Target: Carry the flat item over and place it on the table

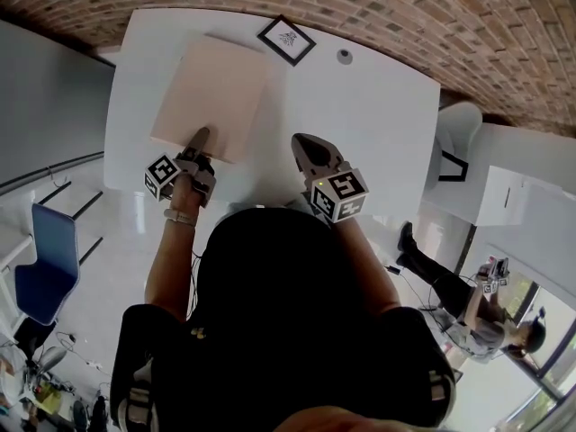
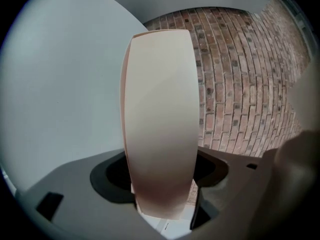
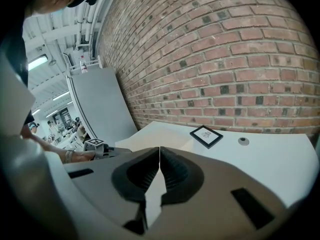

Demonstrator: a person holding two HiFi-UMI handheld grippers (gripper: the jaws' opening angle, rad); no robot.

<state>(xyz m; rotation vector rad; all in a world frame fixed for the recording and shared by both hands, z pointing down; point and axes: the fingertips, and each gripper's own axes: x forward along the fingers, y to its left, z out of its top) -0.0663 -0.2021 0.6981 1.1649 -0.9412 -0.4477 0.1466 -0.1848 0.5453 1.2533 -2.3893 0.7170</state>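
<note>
The table's [image 1: 387, 151] right half lies bare; framed picture [image 1: 287, 40] and small disc [image 1: 345, 56] sit far back.

Left gripper [image 1: 199, 139]: arm extended, jaws opening, flat item [image 1: 211, 88] between, pads seemingly clear. Right gripper [image 1: 310, 151]: arm extended, jaws pressed together, empty.

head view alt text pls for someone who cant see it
Seen from above, a person at a white table has a flat beige board resting on it, the left gripper at its near edge with jaws opening around that edge. The right gripper, shut and empty, is right of the board; a small framed picture lies near the brick wall.
</note>
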